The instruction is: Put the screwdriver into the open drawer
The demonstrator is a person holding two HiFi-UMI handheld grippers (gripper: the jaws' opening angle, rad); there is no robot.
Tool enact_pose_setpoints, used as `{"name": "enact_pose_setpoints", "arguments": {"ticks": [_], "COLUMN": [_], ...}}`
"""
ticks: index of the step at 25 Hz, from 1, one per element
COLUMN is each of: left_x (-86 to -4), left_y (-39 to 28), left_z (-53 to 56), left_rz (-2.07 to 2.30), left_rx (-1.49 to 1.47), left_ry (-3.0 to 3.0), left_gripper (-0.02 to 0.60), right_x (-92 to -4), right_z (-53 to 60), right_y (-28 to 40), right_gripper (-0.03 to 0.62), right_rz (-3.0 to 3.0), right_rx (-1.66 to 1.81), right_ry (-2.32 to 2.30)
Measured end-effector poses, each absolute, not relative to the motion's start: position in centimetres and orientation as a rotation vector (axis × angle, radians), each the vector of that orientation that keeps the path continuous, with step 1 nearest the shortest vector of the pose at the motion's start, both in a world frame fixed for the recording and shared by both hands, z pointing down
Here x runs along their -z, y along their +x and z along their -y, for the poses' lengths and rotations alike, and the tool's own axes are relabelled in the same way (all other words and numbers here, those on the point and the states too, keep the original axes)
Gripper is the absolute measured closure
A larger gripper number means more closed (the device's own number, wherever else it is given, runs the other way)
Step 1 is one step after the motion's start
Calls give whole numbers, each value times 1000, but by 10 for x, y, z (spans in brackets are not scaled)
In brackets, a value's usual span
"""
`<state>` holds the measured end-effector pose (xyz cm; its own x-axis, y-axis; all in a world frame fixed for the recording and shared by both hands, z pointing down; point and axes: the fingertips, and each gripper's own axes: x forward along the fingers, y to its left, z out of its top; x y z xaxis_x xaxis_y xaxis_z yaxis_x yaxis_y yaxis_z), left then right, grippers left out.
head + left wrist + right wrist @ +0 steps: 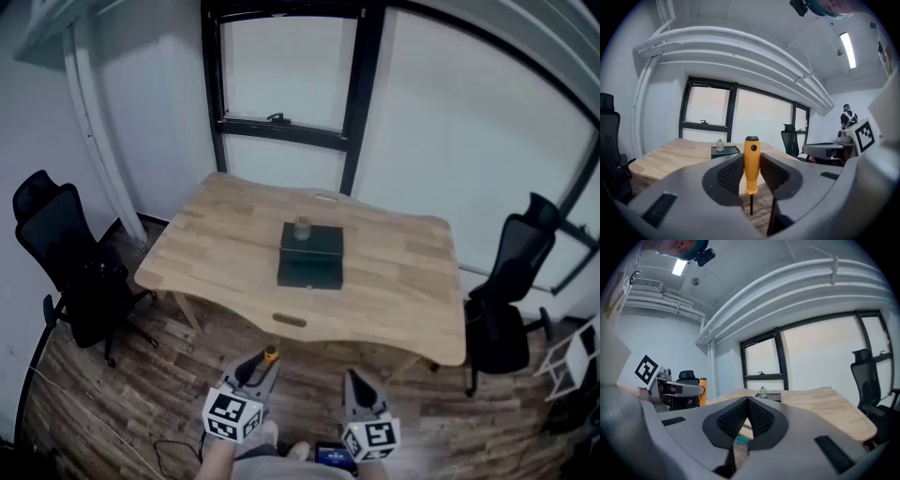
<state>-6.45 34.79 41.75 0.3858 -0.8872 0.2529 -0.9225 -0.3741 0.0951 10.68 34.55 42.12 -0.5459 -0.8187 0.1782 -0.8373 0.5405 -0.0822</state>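
I hold the left gripper (260, 364) low over the wooden floor (141, 394), just short of the near edge of the wooden table (216, 244). Its jaws are clamped on the screwdriver (751, 161). The ribbed pads press the orange handle from both sides. The tool stands upright, black cap on top and thin dark shaft pointing down below the pads.

My right gripper (747, 401) is beside it, level with it. Its jaws are closed tip to tip with nothing between them.

The dark green drawer box (311, 267) sits near the middle of the table, well apart from both grippers. A small bottle (302, 228) stands on its top. From here I cannot tell how far the drawer stands open.

One black office chair (66, 262) stands left of the table and another (511, 300) stands to its right.
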Motion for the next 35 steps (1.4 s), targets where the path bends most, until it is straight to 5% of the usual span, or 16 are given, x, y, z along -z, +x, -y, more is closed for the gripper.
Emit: {"name": "enact_pose_setpoints", "arguments": {"ticks": [20,35], "left_x": [-420,-431], "left_y": [-60,-55], "left_z": [-363,-252], "left_rz": [1621,1560], "left_rx": [-245,-212], "left_ry": [2421,2448], "left_gripper": [471,471], "right_x": [-421,-430], "right_z": [-362,-264], "right_y": [125,132], "right_gripper": [597,597], "right_rz": [2670,2612], "right_rx": [-268,-251], "right_ry": [1473,1520]}}
